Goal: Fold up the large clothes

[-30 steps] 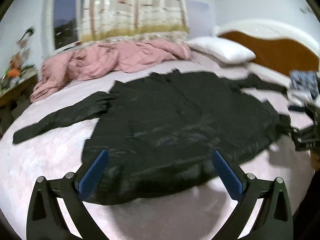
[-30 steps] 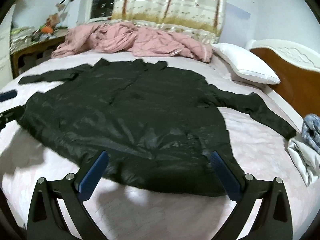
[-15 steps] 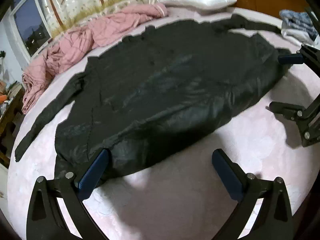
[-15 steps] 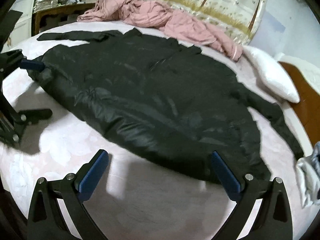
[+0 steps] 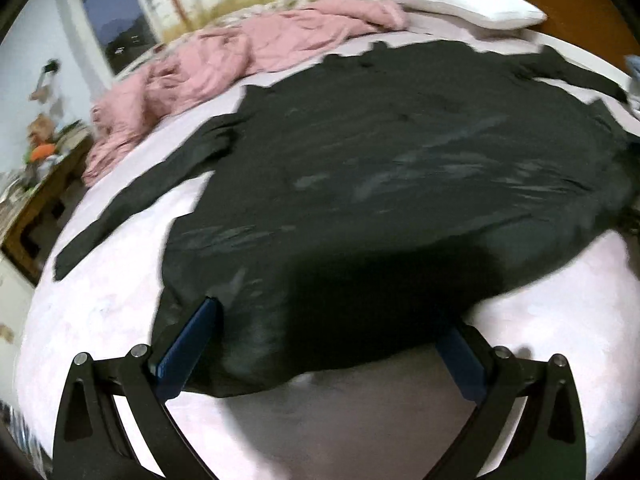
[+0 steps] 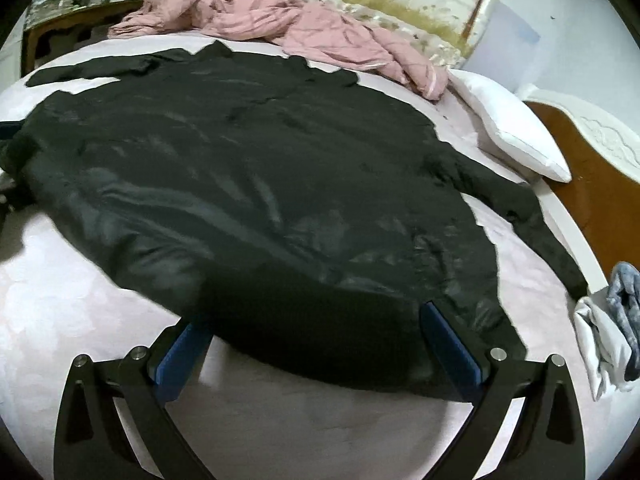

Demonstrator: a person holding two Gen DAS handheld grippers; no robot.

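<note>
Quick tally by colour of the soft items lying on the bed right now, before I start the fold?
Black: 1, the coat
Pink: 1, the quilt
White: 2, the pillow and a white cloth
Blue-grey: 1, a bundled garment
Total: 5

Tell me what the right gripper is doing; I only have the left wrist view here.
Observer: The right gripper is open, its jaws set wide at the near hem of the black jacket.
Operator: Where does the sleeve on that side end?
Observer: The sleeve lies flat on the bed, and its cuff stops right by a pile of white and blue-grey clothes.
</note>
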